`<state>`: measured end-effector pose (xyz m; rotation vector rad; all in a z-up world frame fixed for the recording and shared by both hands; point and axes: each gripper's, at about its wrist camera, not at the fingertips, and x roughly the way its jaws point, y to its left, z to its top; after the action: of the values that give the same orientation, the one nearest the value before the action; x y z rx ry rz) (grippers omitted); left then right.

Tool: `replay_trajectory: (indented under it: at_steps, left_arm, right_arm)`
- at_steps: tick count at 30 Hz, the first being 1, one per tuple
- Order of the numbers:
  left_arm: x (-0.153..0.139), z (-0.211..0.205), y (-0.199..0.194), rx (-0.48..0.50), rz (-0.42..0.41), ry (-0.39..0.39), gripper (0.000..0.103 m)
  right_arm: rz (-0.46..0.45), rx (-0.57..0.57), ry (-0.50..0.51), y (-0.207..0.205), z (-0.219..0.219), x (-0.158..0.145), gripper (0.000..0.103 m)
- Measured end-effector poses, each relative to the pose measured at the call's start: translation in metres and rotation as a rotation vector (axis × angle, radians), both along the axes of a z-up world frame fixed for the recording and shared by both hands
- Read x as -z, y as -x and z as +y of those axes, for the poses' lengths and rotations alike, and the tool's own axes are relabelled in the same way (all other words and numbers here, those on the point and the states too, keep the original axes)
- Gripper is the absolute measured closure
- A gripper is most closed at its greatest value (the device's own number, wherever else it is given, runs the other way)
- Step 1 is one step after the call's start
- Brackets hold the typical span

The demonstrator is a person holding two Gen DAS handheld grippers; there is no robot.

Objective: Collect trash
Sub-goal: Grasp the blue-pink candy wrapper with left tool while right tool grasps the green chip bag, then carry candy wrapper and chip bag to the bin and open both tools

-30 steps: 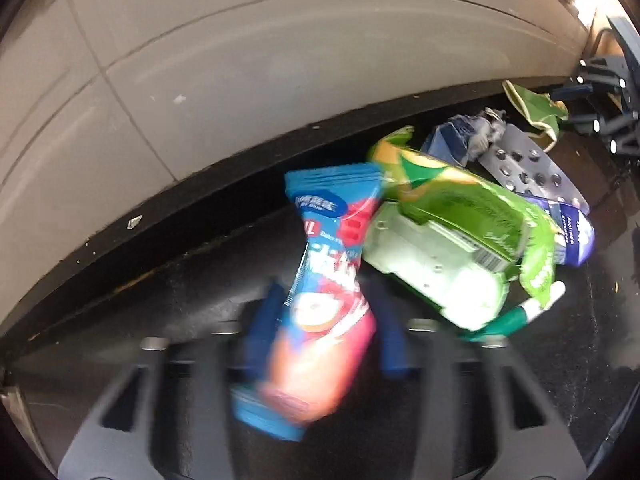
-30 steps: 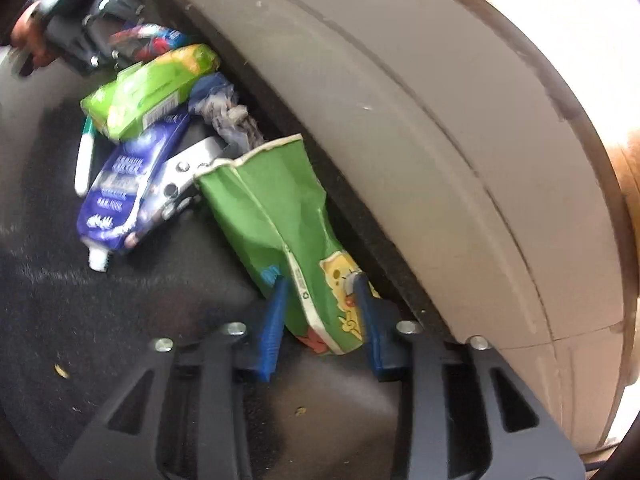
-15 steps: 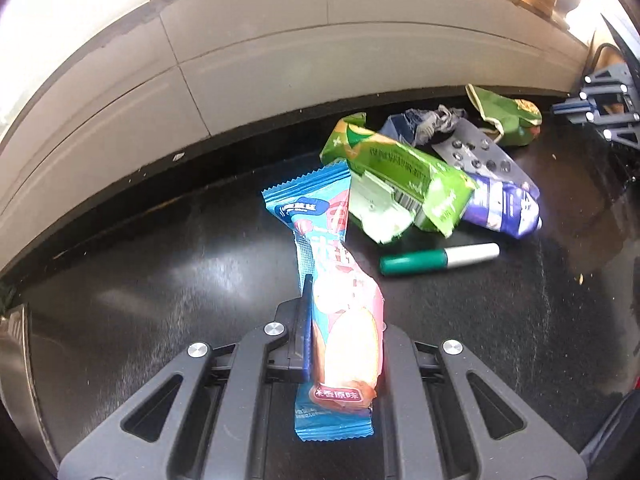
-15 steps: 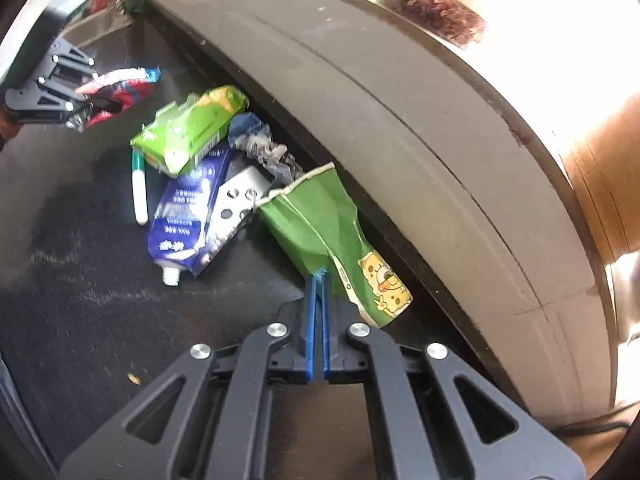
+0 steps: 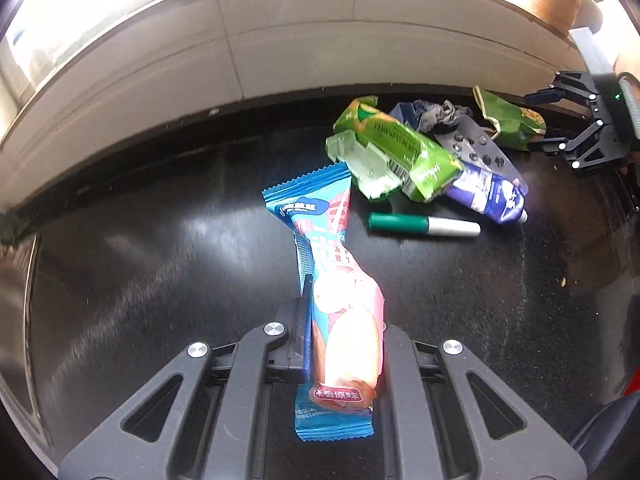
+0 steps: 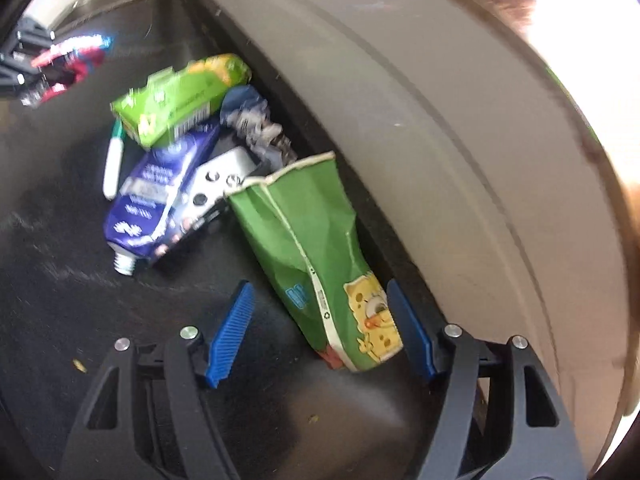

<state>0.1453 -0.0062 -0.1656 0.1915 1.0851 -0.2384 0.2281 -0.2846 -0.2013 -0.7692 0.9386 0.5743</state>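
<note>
Your left gripper [image 5: 344, 332] is clamped tight on the blue-and-pink snack wrapper [image 5: 336, 300], pinching it near its lower, pink end. The wrapper runs up between the fingers, and its blue crimped top sticks out ahead of them over the black tabletop [image 5: 160, 264]. Its bottom edge hangs back past the pads toward the camera.

Just right of the wrapper's top lies the green wipes pack [image 5: 400, 152] with its clear flip lid open. Below that pack lies a green-and-white marker [image 5: 424, 226], apart from your left gripper. Further right, a blue tube [image 5: 488, 196] pokes out from under the pack, and a grey remote [image 5: 480, 152] lies just behind the tube. A crumpled blue-grey scrap [image 5: 432, 114] sits by the grey wall [image 5: 304, 52].

At the far right you have the green cartoon pouch [image 6: 316, 256]. It lies on the tabletop alongside the wall, torn mouth pointing away from you, the cartoon end nearest the tool. Your right gripper [image 6: 324, 328] has just been opening and its blue pads [image 6: 232, 332] now stand spread. The pouch's lower end lies between them. The right pad is just beside the pouch's cartoon corner; the left pad stands clear of it. The pouch's mouth rests against the remote.
</note>
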Motion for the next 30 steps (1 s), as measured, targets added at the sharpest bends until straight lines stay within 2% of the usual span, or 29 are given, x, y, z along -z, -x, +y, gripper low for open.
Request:
replay_trajectory:
  at_steps: [8,11,15,18,20,25,30]
  left_arm:
    - [0.0,-0.003,0.014,-0.063,0.048,0.007,0.094]
    - [-0.007,-0.002,0.018,-0.094,0.047,0.018,0.094]
    - [-0.021,-0.003,0.03,-0.115,0.041,0.031,0.094]
    - [-0.03,-0.009,0.043,-0.101,0.033,0.05,0.094]
    - [-0.032,-0.014,0.053,-0.083,0.029,0.061,0.094]
    - [-0.034,-0.02,0.08,-0.053,0.026,0.068,0.094]
    - [-0.038,-0.012,0.1,-0.051,0.013,0.059,0.094]
  right_arm:
    - [-0.01,-0.09,0.09,-0.007,0.015,0.024,0.047]
    - [0.04,-0.022,0.031,-0.004,0.01,0.018,0.05]
    - [0.082,0.143,-0.076,0.017,-0.007,0.0,0.051]
    - [0.137,0.281,-0.183,0.055,-0.015,-0.015,0.051]
    - [0.158,0.33,-0.238,0.078,-0.013,-0.023,0.051]
    - [0.185,0.4,-0.318,0.127,0.01,-0.037,0.05]
    - [0.192,0.418,-0.364,0.162,0.027,-0.056,0.05]
